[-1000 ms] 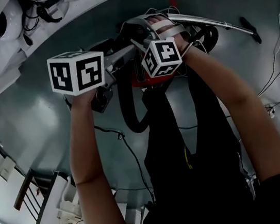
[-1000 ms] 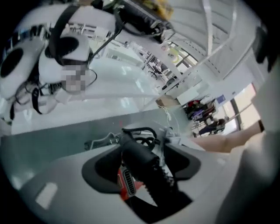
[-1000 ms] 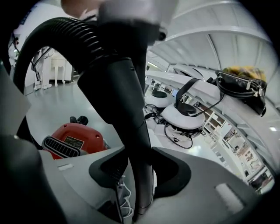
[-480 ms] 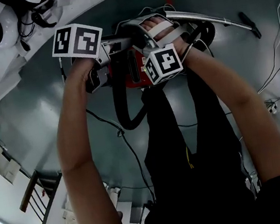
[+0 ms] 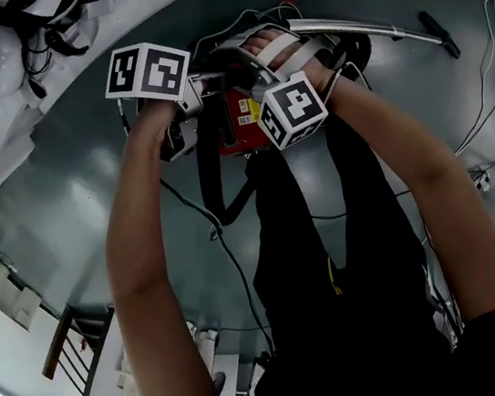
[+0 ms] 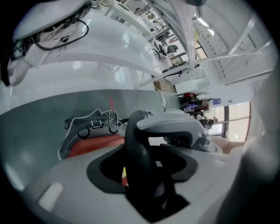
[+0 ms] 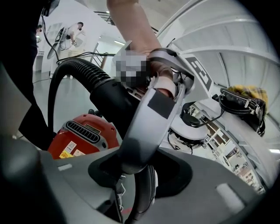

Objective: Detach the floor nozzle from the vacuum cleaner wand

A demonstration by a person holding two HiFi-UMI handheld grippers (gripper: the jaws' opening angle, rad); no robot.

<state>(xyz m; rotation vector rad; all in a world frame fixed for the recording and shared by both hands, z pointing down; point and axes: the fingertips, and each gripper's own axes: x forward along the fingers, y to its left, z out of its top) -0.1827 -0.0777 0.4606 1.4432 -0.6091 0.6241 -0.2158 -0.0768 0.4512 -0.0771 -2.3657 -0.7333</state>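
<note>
Floor (image 5: 73, 200) first: the red vacuum body (image 5: 238, 122) sits just below and beyond both jaws, with the black hose (image 5: 210, 175) looping off it on the near side. Left gripper (image 6: 140, 173) jaws have just been closing and now clamp the hose's black cuff (image 6: 136, 144). Right gripper (image 7: 139, 173) jaws are clenched on the grey bent handle tube (image 7: 154, 116), right beside the left ones. The silver wand (image 5: 361, 30) runs from that tube out past the right jaws. The floor nozzle (image 5: 441, 34) lies on the floor at its far end, well apart from both jaws and not yet off. My read: both grips are at the wrong end for that joint. Anchor the wand with one set of jaws, take the other out to the nozzle neck, grip close beside the joint and pull straight along the wand, no bending. Any latch there is too small to see. Mind the loose cables (image 5: 213, 233) on the floor. Count: one vacuum body, one hose, one wand, one floor nozzle, two grippers, several cables.
</note>
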